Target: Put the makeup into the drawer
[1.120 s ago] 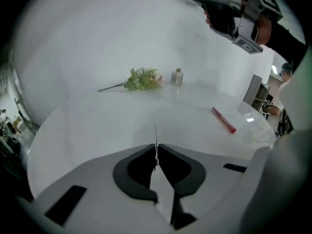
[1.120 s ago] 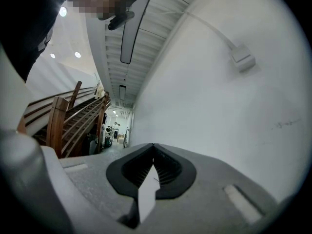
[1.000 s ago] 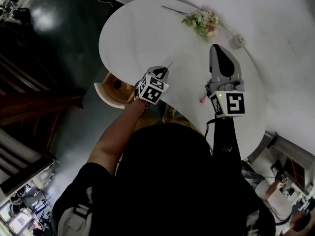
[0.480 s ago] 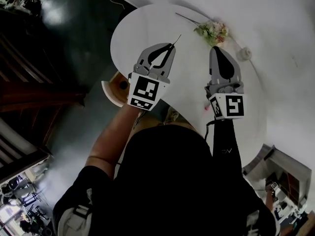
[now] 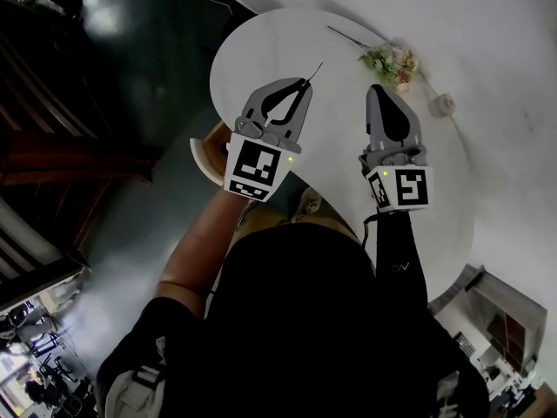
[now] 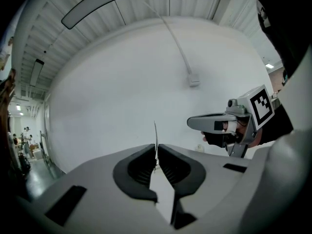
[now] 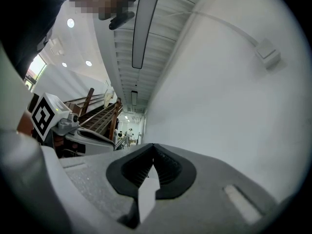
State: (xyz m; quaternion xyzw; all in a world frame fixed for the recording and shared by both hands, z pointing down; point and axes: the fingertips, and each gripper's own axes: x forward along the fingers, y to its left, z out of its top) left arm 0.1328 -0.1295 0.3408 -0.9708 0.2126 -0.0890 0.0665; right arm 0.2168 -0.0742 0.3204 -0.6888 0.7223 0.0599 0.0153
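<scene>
My left gripper (image 5: 300, 85) is raised over the white round table (image 5: 261, 50) and is shut on a thin dark makeup stick (image 5: 314, 70) that pokes out past its tips. In the left gripper view the stick (image 6: 155, 133) stands as a fine sliver between the closed jaws of the left gripper (image 6: 156, 149). The right gripper (image 5: 377, 90) hovers beside it to the right, shut, with nothing in it. Its jaws meet in the right gripper view (image 7: 153, 147). A tan open drawer (image 5: 206, 153) juts out under the table's left edge, partly hidden by the left gripper.
A bunch of pale flowers (image 5: 390, 59) with a long stem lies at the table's far side. A small white round object (image 5: 444, 104) sits to their right. A white wall stands behind the table. Dark floor lies to the left.
The left gripper has risen from low at the table's edge by the drawer to above the tabletop and levelled out, still gripping the stick. The right gripper has shifted slightly.
</scene>
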